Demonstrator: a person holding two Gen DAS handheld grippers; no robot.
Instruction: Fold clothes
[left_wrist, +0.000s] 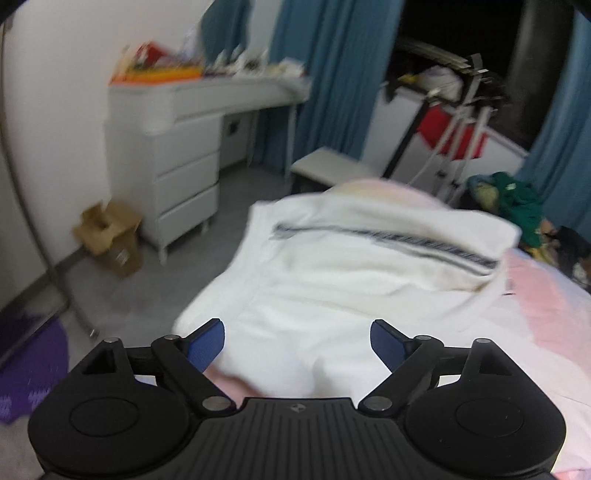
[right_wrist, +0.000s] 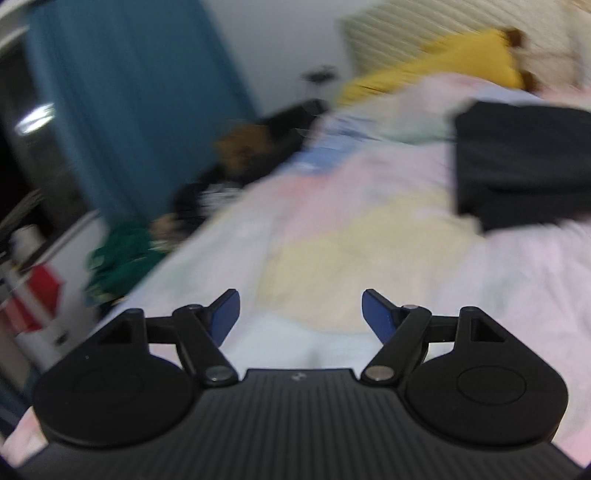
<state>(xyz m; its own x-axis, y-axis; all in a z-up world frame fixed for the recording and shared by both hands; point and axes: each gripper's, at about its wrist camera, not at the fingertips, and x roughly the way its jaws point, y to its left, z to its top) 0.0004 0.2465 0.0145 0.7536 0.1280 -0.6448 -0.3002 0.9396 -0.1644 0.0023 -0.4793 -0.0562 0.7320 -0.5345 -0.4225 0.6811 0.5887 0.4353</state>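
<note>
Left tool (left_wrist: 297, 345): jaws stand wide apart, blue pads (left_wrist: 205, 345) clear on both sides; nothing is gripped between them. It hangs just above the near edge of the white garment.
Right tool (right_wrist: 301, 315): jaws likewise spread wide, with nothing pinched between the blue pads (right_wrist: 378, 315); it points out over the bed.
White garment (left_wrist: 351, 273): lies on the bed in the left wrist view, folded over on itself, with a dark striped band (left_wrist: 388, 240) running across its upper layer. A white patch just below the right tool (right_wrist: 306, 339) may be the same garment; the blur leaves that unsure.
Bed cover (right_wrist: 369, 229): pastel pink, yellow and pale blue, rumpled, spread under both tools.
Black garment (right_wrist: 524, 166): lies on the bed cover at the right of the right wrist view, well apart from the white one.
Yellow pillow (right_wrist: 443, 59): at the far end of the bed.
Green clothing (left_wrist: 517, 203): heaped beside the bed, past the far corner of the white garment.
Room: white drawer unit (left_wrist: 177, 166) against the wall, cardboard box (left_wrist: 110, 240) on the floor beside it, teal curtains (left_wrist: 332, 74) behind.
Sharpness: both views are blurred.
</note>
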